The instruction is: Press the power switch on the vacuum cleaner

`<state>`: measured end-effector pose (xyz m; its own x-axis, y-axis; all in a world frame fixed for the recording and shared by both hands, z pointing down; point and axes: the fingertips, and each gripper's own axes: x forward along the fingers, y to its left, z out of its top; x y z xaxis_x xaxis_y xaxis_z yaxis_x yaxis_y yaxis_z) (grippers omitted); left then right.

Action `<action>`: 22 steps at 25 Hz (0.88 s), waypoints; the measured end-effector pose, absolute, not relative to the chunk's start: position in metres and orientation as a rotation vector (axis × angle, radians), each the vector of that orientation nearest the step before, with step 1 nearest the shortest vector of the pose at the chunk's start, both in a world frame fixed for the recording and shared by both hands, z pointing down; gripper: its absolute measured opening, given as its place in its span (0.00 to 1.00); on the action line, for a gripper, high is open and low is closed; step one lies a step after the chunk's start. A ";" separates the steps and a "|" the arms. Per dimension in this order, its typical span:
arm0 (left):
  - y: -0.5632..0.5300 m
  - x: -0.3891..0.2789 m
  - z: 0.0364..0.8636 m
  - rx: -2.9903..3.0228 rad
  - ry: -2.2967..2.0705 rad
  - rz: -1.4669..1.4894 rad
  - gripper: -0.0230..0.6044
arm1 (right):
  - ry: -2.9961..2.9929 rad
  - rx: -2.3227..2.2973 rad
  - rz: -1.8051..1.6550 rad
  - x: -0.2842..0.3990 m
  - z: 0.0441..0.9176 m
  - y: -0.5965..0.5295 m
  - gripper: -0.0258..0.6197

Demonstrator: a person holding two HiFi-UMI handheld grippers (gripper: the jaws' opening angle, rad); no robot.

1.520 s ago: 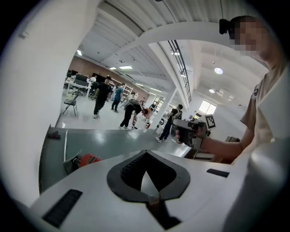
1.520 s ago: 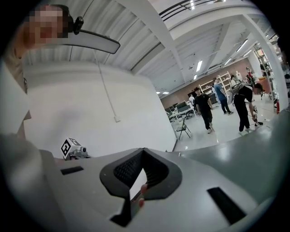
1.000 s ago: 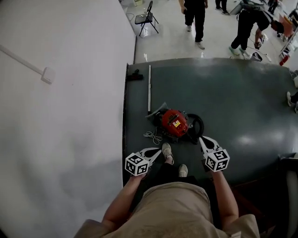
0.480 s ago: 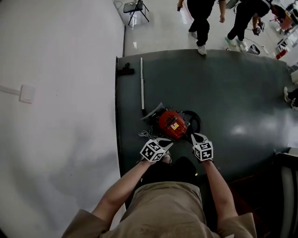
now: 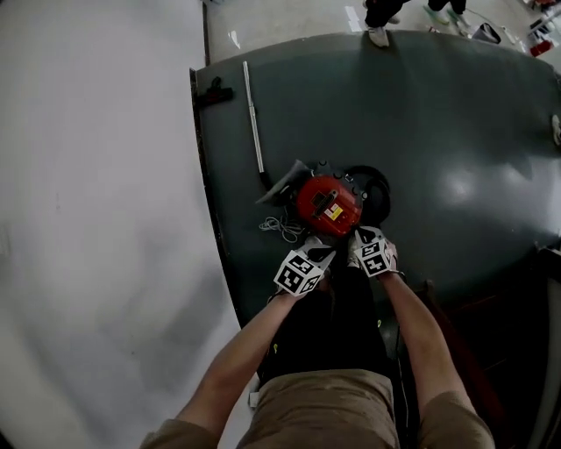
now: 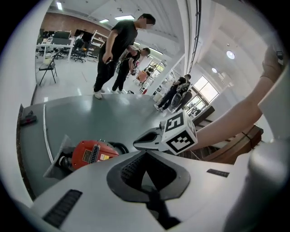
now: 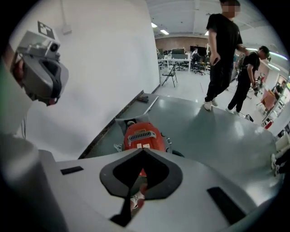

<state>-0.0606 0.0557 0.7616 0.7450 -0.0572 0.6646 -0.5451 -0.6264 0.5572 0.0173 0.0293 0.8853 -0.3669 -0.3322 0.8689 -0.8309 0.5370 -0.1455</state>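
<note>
**Vacuum cleaner on the dark mat, both grippers closed above it**

A tall white wall point(image 5: 96, 175) fills the left side of the head view. Against its foot lies a wide dark grey mat point(image 5: 456, 123) with a dull sheen. Beyond the mat's far edge is a pale, glossy floor point(image 5: 289, 17) that runs back to an open hall with desks point(image 7: 179, 56) and a folding chair point(image 6: 47, 68). Two people point(image 7: 222, 54) stand at that far edge.

The red vacuum cleaner point(image 5: 329, 203) sits on the mat near the wall. Its black hose point(image 5: 379, 188) curls just to its right. A metal tube point(image 5: 252, 114) lies straight along the mat beyond it.

The left hand-held gripper point(image 6: 146, 152) and right hand-held gripper point(image 7: 141, 149) hover at the cleaner's near end. Both have their jaw tips together and hold nothing. The power switch cannot be picked out.

A pale cord point(image 5: 282, 228) is bundled at the cleaner's left. A black nozzle point(image 5: 215, 93) lies at the mat's far corner.
</note>
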 end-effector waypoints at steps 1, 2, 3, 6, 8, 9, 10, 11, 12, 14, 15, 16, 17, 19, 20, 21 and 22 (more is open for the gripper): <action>0.056 -0.058 0.775 2.146 -0.453 0.792 0.04 | -1.913 0.928 0.743 0.017 0.905 0.032 0.05; 0.057 -0.055 0.789 2.143 -0.452 0.805 0.04 | -1.895 0.917 0.747 0.017 0.923 0.034 0.05; 0.057 -0.053 0.804 2.138 -0.454 0.817 0.04 | -1.882 0.910 0.757 0.017 0.941 0.035 0.05; 0.049 -0.051 0.844 2.104 -0.483 0.834 0.04 | -1.861 0.878 0.779 0.015 0.985 0.031 0.05; 0.049 -0.054 0.862 2.073 -0.502 0.842 0.04 | -1.851 0.838 0.780 0.011 1.009 0.035 0.05; 0.049 -0.056 0.870 2.060 -0.509 0.847 0.04 | -1.848 0.820 0.776 0.008 1.020 0.037 0.05; 0.048 -0.057 0.877 2.054 -0.514 0.853 0.04 | -1.846 0.807 0.771 0.007 1.031 0.035 0.05; 0.046 -0.057 0.884 2.052 -0.518 0.858 0.04 | -1.842 0.799 0.766 0.005 1.041 0.031 0.05; 0.044 -0.057 0.891 2.052 -0.520 0.863 0.04 | -1.834 0.794 0.764 0.005 1.049 0.027 0.05; 0.043 -0.058 0.903 2.044 -0.524 0.875 0.04 | -1.817 0.790 0.764 0.003 1.061 0.022 0.05; 0.043 -0.059 0.909 2.034 -0.530 0.880 0.04 | -1.810 0.787 0.764 0.002 1.067 0.020 0.05; 0.042 -0.060 0.915 2.023 -0.540 0.884 0.04 | -1.804 0.781 0.761 0.001 1.072 0.020 0.05; 0.040 -0.061 0.920 2.013 -0.552 0.886 0.04 | -1.798 0.773 0.756 0.000 1.078 0.019 0.05; 0.037 -0.062 0.929 1.998 -0.570 0.885 0.04 | -1.788 0.757 0.749 -0.001 1.088 0.019 0.05; 0.035 -0.062 0.932 1.996 -0.573 0.885 0.04 | -1.784 0.750 0.748 -0.002 1.092 0.020 0.05; 0.034 -0.061 0.933 1.996 -0.573 0.884 0.04 | -1.780 0.745 0.750 -0.003 1.095 0.020 0.05; 0.034 -0.060 0.934 1.998 -0.571 0.884 0.04 | -1.775 0.743 0.752 -0.003 1.098 0.021 0.05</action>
<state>-0.0604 0.0339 0.9343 0.6450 -0.0635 0.7615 -0.6684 -0.5298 0.5220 -0.0030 0.0213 1.0977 -0.2843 -0.1356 0.9491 -0.7761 0.6137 -0.1447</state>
